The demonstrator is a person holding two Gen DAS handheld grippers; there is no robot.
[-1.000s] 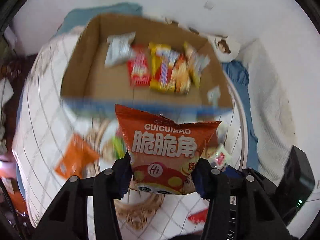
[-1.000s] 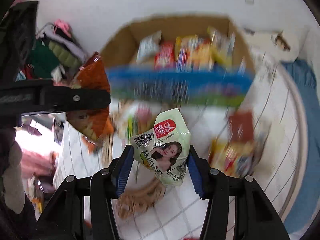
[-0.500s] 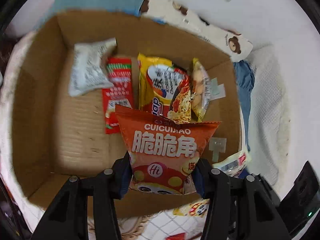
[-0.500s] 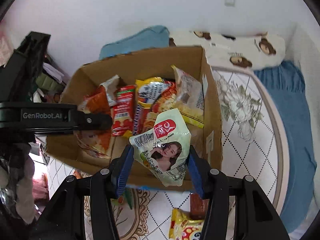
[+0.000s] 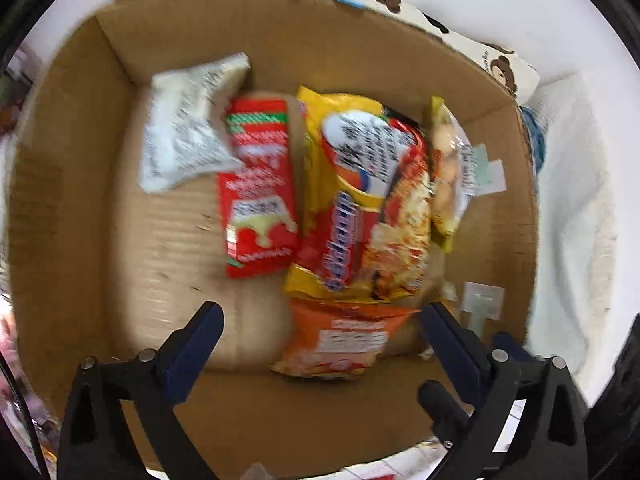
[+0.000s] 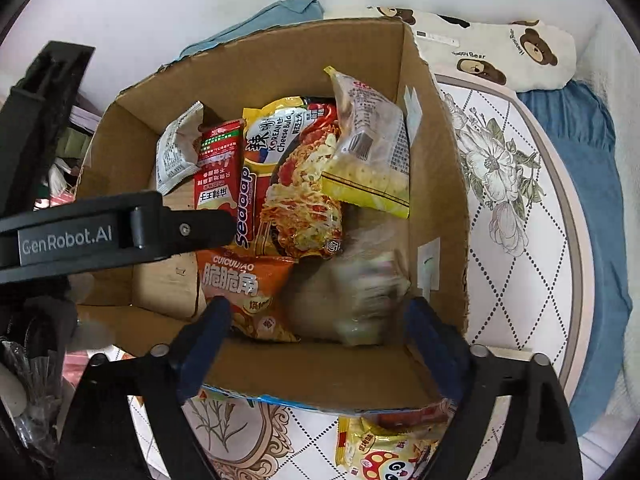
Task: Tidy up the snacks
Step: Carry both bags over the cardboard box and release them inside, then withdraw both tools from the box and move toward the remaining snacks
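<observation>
The orange bag (image 6: 244, 292) lies in the box (image 6: 436, 184) at its near wall, below the noodle pack (image 6: 296, 192), with a blurred pale bag (image 6: 360, 296) just beside it. Both the left gripper (image 5: 320, 332) and right gripper (image 6: 316, 320) stand spread apart, holding nothing. To finish well, lift each straight up clear of the box rim, then go for the yellow packet (image 6: 380, 452) lying outside.

Snack packets (image 6: 296, 184) inside cardboard box (image 6: 436, 184)

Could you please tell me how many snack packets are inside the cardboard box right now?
6: white packet far left, red packet, noodle pack, cracker bag at right wall, orange chip bag near front, blurred pale bag. Others may be hidden underneath.
</observation>
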